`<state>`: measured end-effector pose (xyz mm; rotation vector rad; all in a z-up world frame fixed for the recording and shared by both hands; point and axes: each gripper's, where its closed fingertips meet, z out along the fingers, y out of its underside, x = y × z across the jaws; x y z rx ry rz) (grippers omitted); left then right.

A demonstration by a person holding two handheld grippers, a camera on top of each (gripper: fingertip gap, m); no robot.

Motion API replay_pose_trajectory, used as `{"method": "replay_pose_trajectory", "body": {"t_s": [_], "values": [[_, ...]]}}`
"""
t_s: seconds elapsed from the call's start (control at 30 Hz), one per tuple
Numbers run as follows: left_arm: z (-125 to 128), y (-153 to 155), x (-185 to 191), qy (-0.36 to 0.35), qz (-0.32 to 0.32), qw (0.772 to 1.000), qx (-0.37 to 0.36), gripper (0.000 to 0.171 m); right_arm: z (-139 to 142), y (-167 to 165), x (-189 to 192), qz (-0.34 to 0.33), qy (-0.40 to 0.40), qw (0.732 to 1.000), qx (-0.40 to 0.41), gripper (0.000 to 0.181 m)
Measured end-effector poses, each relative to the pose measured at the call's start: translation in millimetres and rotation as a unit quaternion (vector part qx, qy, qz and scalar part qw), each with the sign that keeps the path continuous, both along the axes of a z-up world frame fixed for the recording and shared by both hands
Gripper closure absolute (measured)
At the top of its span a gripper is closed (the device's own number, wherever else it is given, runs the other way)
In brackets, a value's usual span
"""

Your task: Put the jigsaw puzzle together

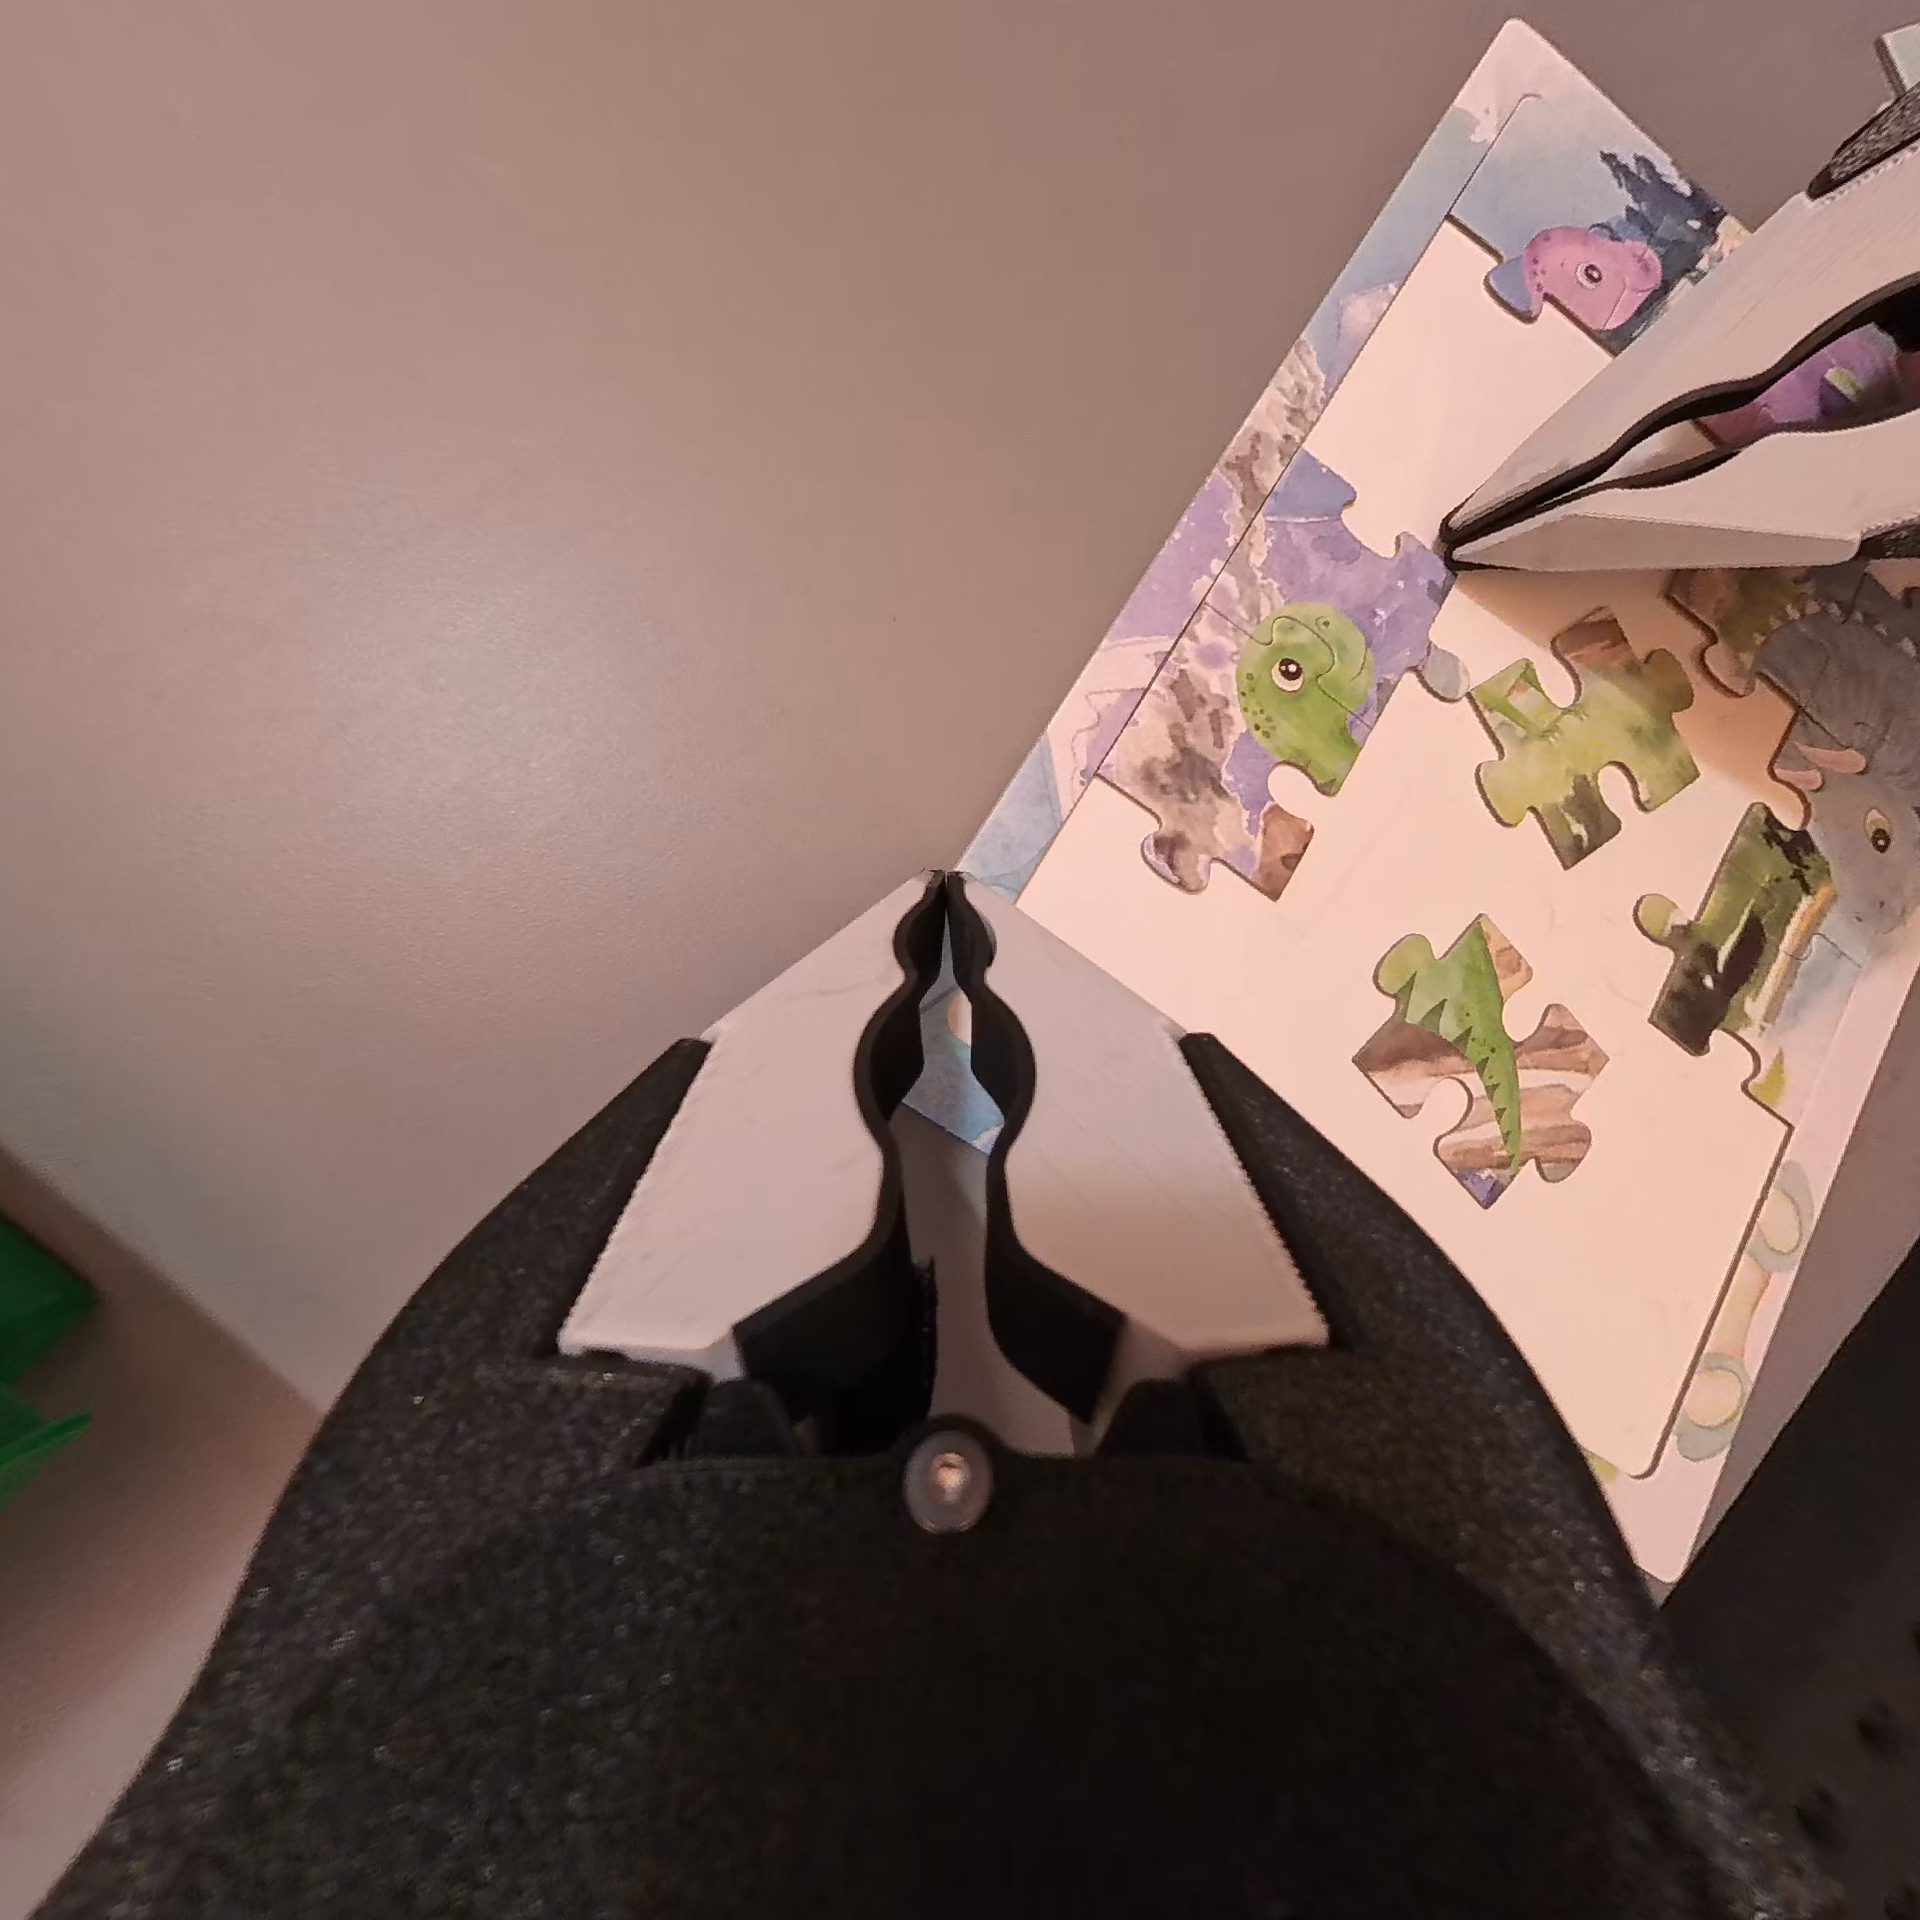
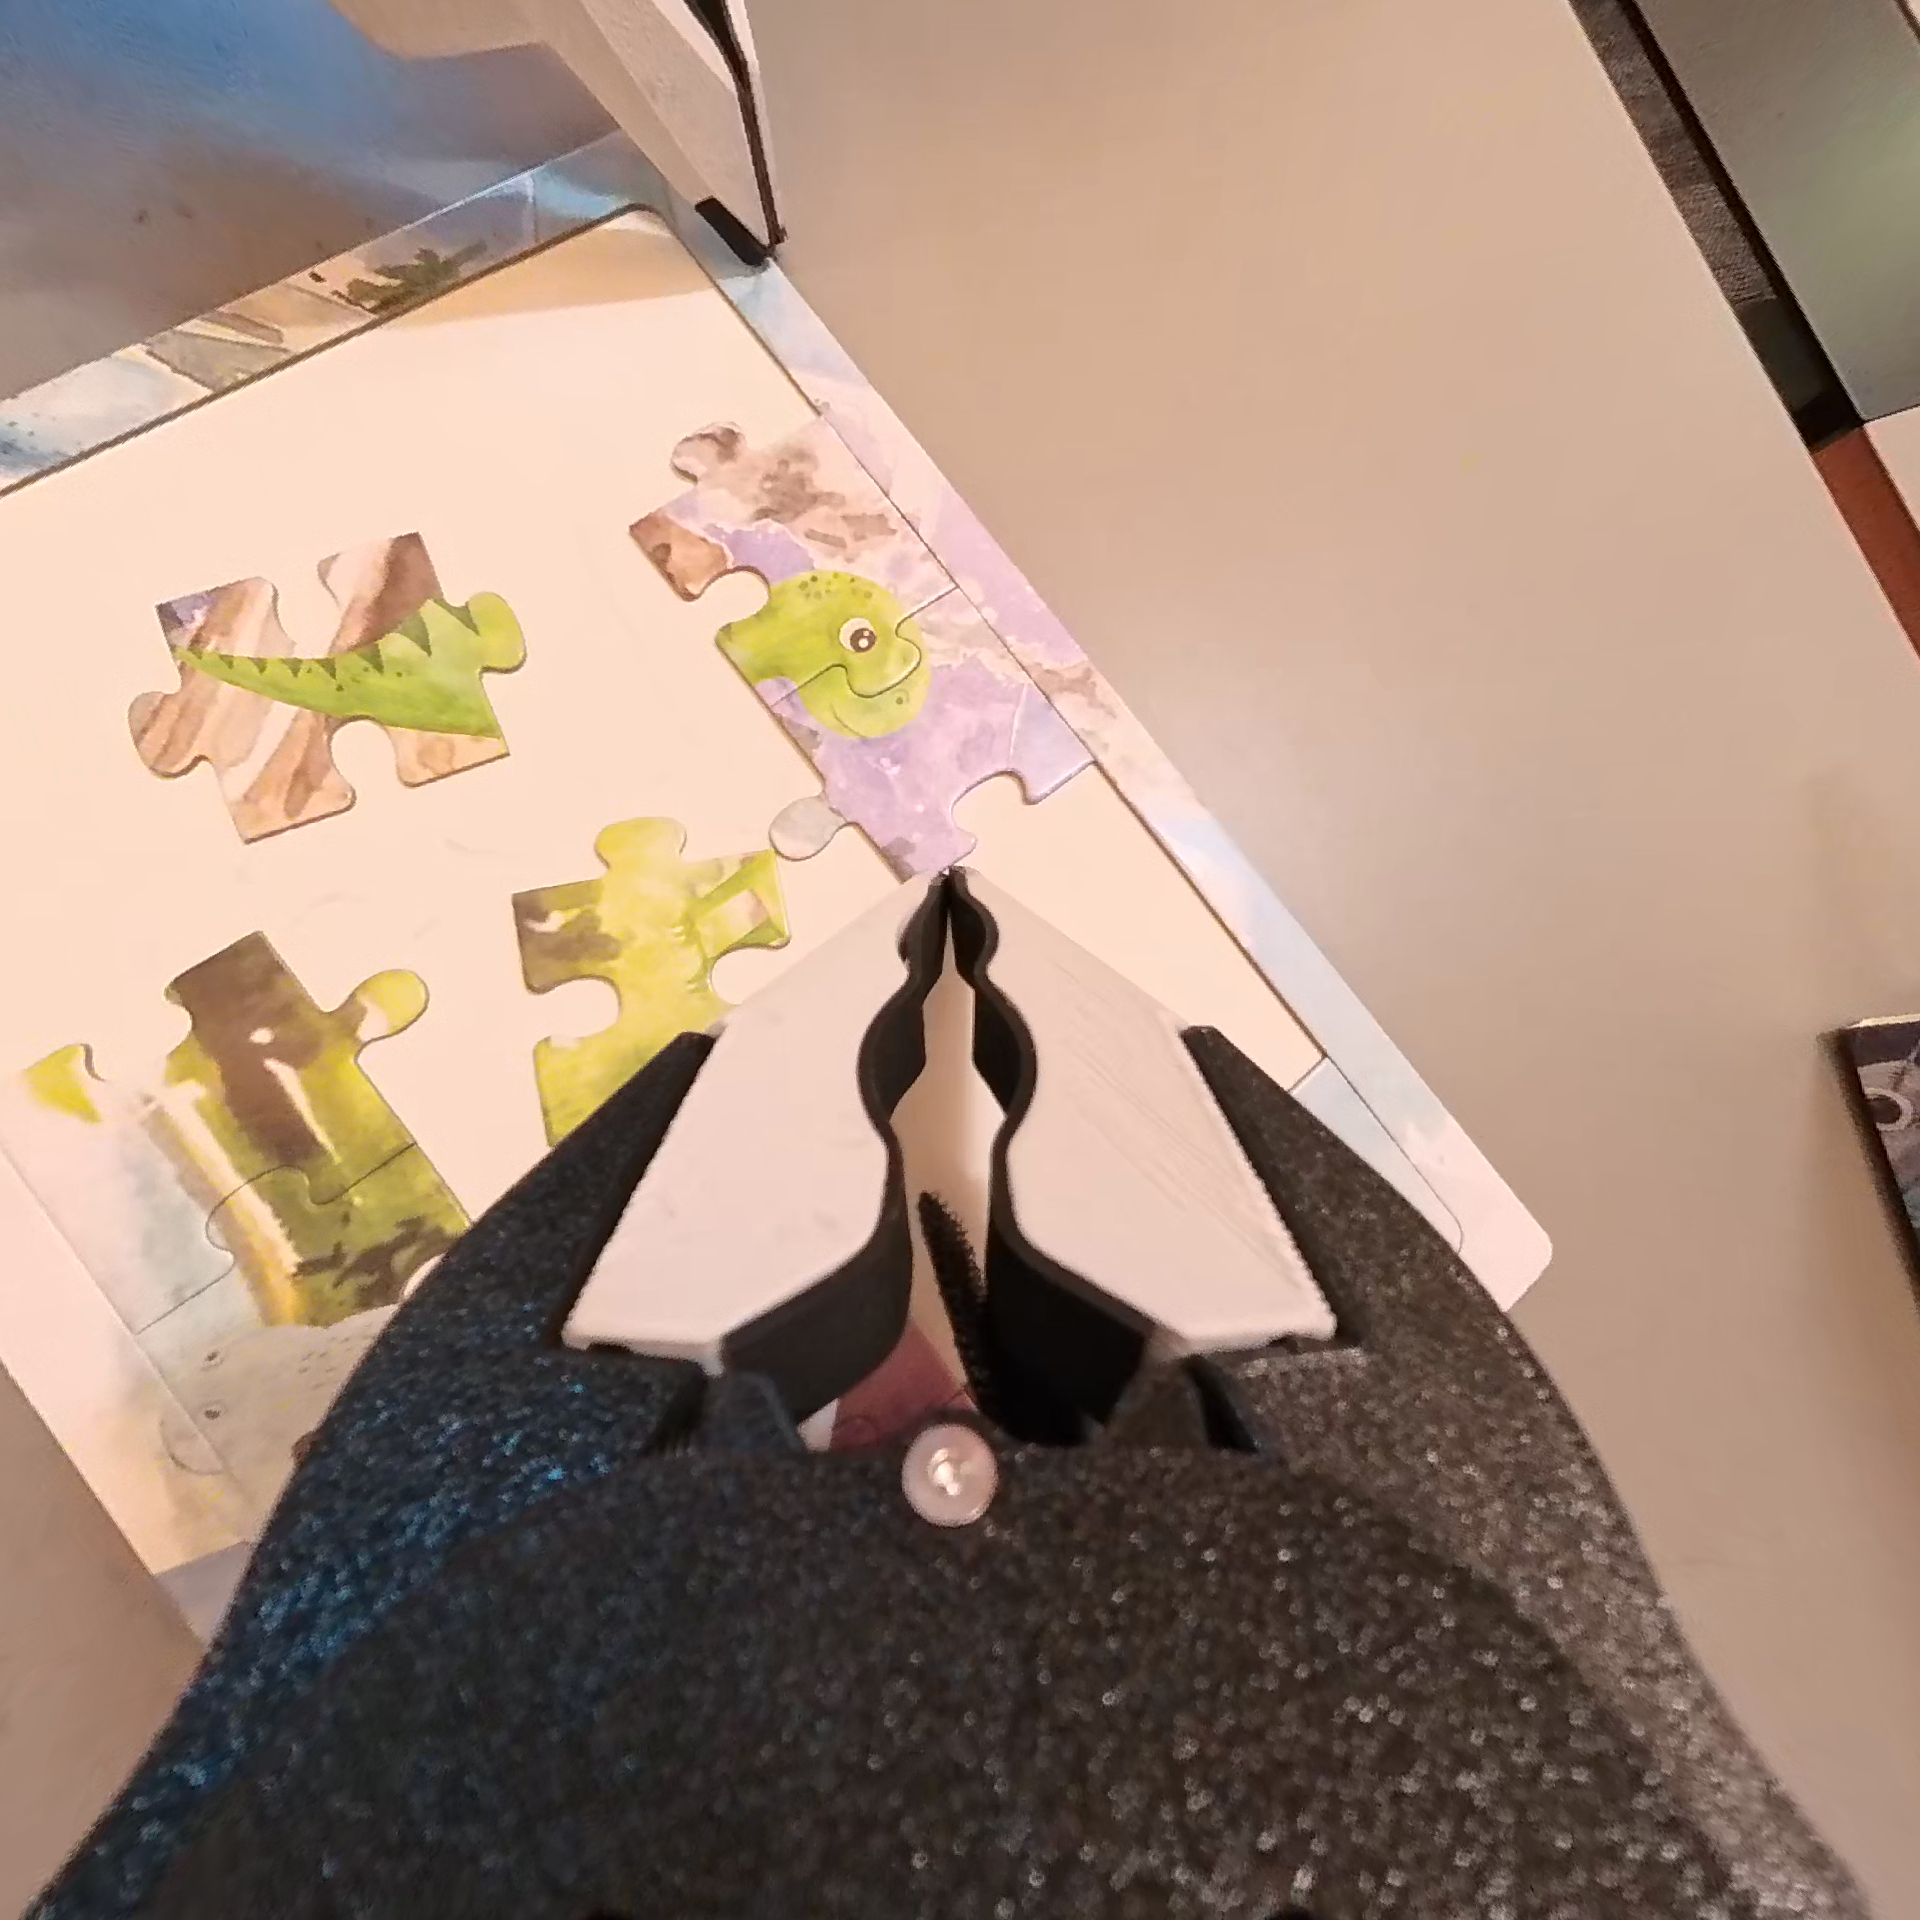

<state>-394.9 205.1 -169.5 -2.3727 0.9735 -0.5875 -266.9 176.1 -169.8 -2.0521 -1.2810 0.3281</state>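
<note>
1. Green plastic, blurred, shows at 8 o'clock in the left wrist view (image 1: 36, 1361); I cannot tell what it is, and it lies well apart from the work.
2. The left gripper (image 1: 943, 879) is clenched on nothing, its tips meeting at the near corner of the tray (image 1: 1184, 894). It looks parked there to pin that corner so the tray will not slide; whether it actually touches, I cannot tell.
3. The tray lies flat on the grey table (image 1: 520, 520), running from centre toward 2 o'clock. Its printed frame probably guides where pieces belong.
4. The head piece (image 1: 1299, 675), a green dinosaur face on purple, sits seated against the frame edge, joined to its neighbours.
5. The tail piece (image 1: 1475, 1049) lies loose on the bare tray floor, touching nothing. It looks set out face-up for easy choosing.
6. The leg piece (image 1: 1579, 727) lies loose at 3 o'clock of the head piece, just beside its tab but not locked.
7. The right gripper (image 1: 1455, 542) is clenched and empty, its tip down at the head piece's purple corner. In its own view that tip (image 2: 951, 878) meets the corner at 6 o'clock of the face; my guess is it presses or nudges the piece home.
8. A grey dinosaur cluster (image 1: 1839, 727) fills the far right, already assembled.
</note>
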Motion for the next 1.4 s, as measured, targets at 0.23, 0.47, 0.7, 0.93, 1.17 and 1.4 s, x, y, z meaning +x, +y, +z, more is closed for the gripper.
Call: {"method": "replay_pose_trajectory", "body": {"t_s": [0.23,0.47,0.7,0.93,1.17,1.4], "values": [[0.0,0.0,0.0,-0.001,0.001,1.0,-0.001,0.171,-0.1,0.0,0.2,0.0,0.0,1.0,-0.001,0.181],[0.0,-0.1,0.2,0.002,-0.001,1.0,0.002,0.171,0.2,0.3,0.0,0.001,-0.003,1.0,0.004,0.181],[0.1,-0.1,0.1,0.003,-0.001,1.0,0.002,0.171,0.3,0.5,-0.5,0.001,-0.002,1.0,0.004,0.181],[0.0,0.0,0.2,0.002,-0.001,1.0,0.002,0.171,0.4,0.6,-0.6,0.001,-0.001,1.0,0.004,0.181],[0.0,0.0,0.2,0.002,-0.001,1.0,0.002,0.171,0.3,0.7,-0.5,0.0,-0.001,1.0,0.003,0.181],[0.0,0.1,0.2,0.001,0.0,1.0,0.002,0.171,0.3,0.6,-0.5,0.0,-0.001,1.0,0.002,0.181]]}}
